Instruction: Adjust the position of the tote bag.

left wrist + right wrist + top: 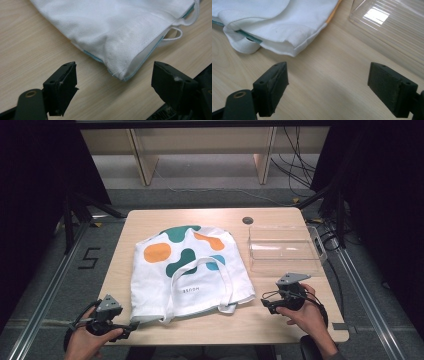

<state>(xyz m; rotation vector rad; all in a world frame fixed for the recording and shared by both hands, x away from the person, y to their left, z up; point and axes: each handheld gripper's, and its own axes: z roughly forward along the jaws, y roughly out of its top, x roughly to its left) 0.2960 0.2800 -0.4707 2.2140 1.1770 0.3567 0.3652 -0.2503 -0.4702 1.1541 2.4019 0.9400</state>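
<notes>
a white tote bag (187,270) lay flat in the middle of the pale wooden desk (280,325), printed with orange, dark green and teal blobs on its far half. its two white handles (200,270) looped across the near half, one strap end trailing past the near right corner. the open mouth of the bag faced the person's side of the desk.

left tongs (131,325) sat at the near left edge of the desk, jaws spread wide, nothing between them. in the left gripper view the near left corner of the bag (120,75) lay on the desk just ahead of the gap between the jaws, not touched by either. a blue-green trim ran along the hem there.

right tongs (267,304) rested on the desk near the bag's near right corner, jaws spread as well, bare wood between them. in the right gripper view that corner of the bag (292,51) lay ahead and to the left, apart from the jaws.

a clear plastic tray (285,250) stood right of the bag, close to it but not touching, just beyond the right tongs. a small dark round disc (247,220) sat in the desk top behind the tray. cables (300,170) trailed on the floor beyond the desk, beside wooden furniture legs (145,167).
</notes>
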